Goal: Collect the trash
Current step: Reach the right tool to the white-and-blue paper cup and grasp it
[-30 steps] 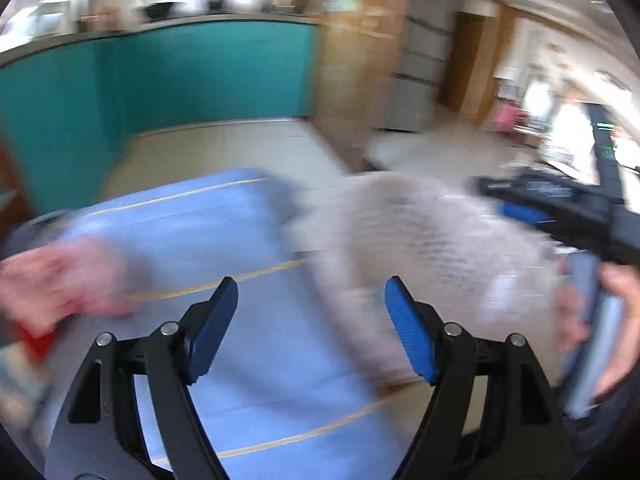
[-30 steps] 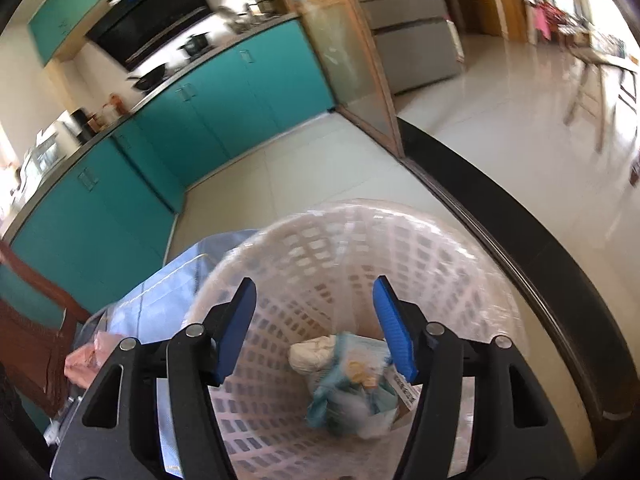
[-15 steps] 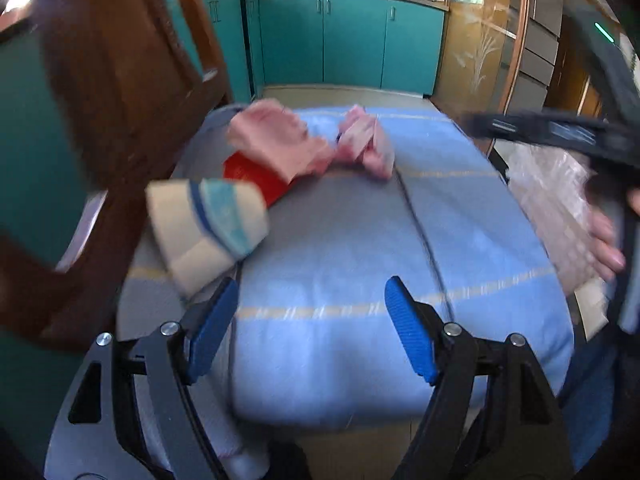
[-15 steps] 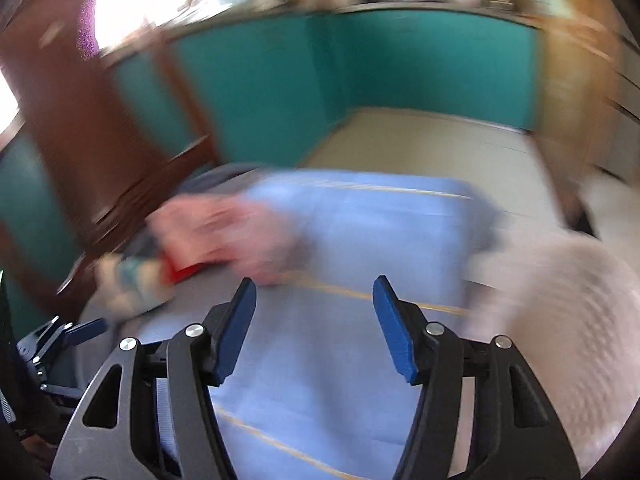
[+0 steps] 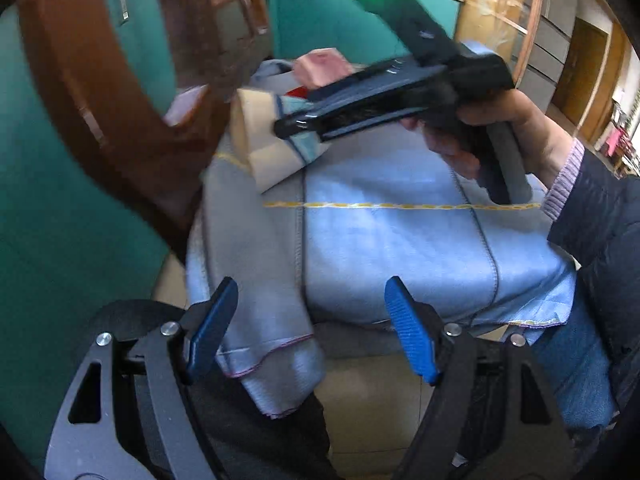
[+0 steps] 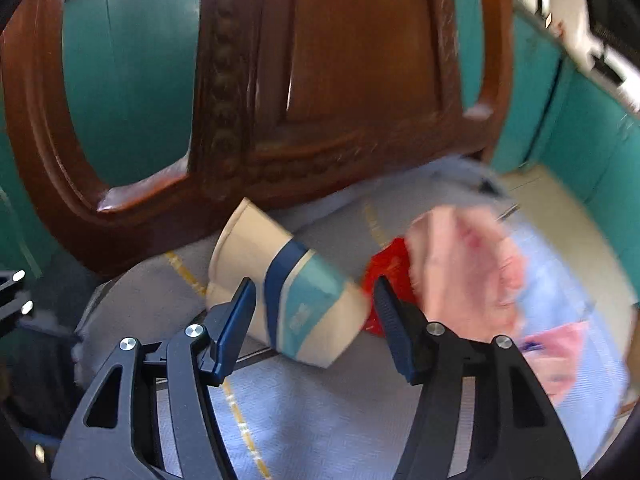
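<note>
A beige paper cup (image 6: 288, 292) with blue bands lies on its side on the blue cloth (image 6: 320, 420) that covers the chair seat. My right gripper (image 6: 314, 308) reaches down over it, its jaws opening, with the cup between them and the pads not pressing on it. Just right of the cup lie a red packet (image 6: 390, 264) and crumpled pink paper (image 6: 464, 268). In the left wrist view the cup (image 5: 272, 152) shows under the right gripper (image 5: 288, 126). My left gripper (image 5: 314, 328) stands open and empty at the seat's front edge.
The carved wooden chair back (image 6: 340, 80) rises close behind the cup. Teal cabinets (image 5: 60, 220) stand to the left and behind. A hand and dark sleeve (image 5: 592, 216) come in from the right. Another pink scrap (image 6: 560, 356) lies on the cloth at the right.
Both grippers swung away from the white mesh basket to the chair seat. The right gripper came down over the paper cup. The left gripper drew back to the seat's front edge.
</note>
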The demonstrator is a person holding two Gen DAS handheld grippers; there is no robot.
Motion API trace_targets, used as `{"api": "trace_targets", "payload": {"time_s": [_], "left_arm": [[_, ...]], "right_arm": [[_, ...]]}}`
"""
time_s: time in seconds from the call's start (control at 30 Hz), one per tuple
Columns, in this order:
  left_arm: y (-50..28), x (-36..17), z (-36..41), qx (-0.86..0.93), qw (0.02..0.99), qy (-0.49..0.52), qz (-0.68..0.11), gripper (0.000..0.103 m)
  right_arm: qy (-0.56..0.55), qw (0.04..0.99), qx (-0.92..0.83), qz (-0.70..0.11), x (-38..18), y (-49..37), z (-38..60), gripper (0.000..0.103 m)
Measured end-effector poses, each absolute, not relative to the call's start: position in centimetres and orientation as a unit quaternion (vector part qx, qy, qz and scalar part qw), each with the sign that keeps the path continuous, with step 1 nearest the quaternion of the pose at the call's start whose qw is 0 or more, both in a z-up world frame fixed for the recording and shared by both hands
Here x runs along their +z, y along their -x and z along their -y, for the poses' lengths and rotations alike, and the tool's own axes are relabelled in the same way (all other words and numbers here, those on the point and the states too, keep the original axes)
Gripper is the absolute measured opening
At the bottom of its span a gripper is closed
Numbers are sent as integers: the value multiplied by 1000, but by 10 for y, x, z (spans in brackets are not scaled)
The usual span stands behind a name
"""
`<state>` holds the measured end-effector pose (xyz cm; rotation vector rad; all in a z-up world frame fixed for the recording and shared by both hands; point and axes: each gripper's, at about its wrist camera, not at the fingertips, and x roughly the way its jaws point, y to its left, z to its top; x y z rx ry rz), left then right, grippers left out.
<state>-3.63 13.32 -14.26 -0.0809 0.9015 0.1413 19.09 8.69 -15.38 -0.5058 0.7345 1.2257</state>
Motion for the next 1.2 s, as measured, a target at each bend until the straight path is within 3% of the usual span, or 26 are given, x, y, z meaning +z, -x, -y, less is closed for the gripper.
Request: {"api": "trace_targets", "payload": {"time_s": [0.33,0.67,0.93,1.03,1.2], "left_arm": [[23,-138,-135,65,897,53,-433,77],[14,-150,-117,48,894,44,-444,78],[19,-146,-112,50,894,36,-445,78],[17,-146,-112,51,893,37,-445,78],[16,-146,-110,45,894,36,-445,78]], "right_arm": [[273,666,598,-352,-157,-168,-58,63],[306,726,544,-289,-155,-147,-58,63],[340,713,555,-263,-160,-129,-78,63],[354,699,561,-269,-161,-123,-75,46],[351,688,572,-277,-151,-112,-57,35]]}}
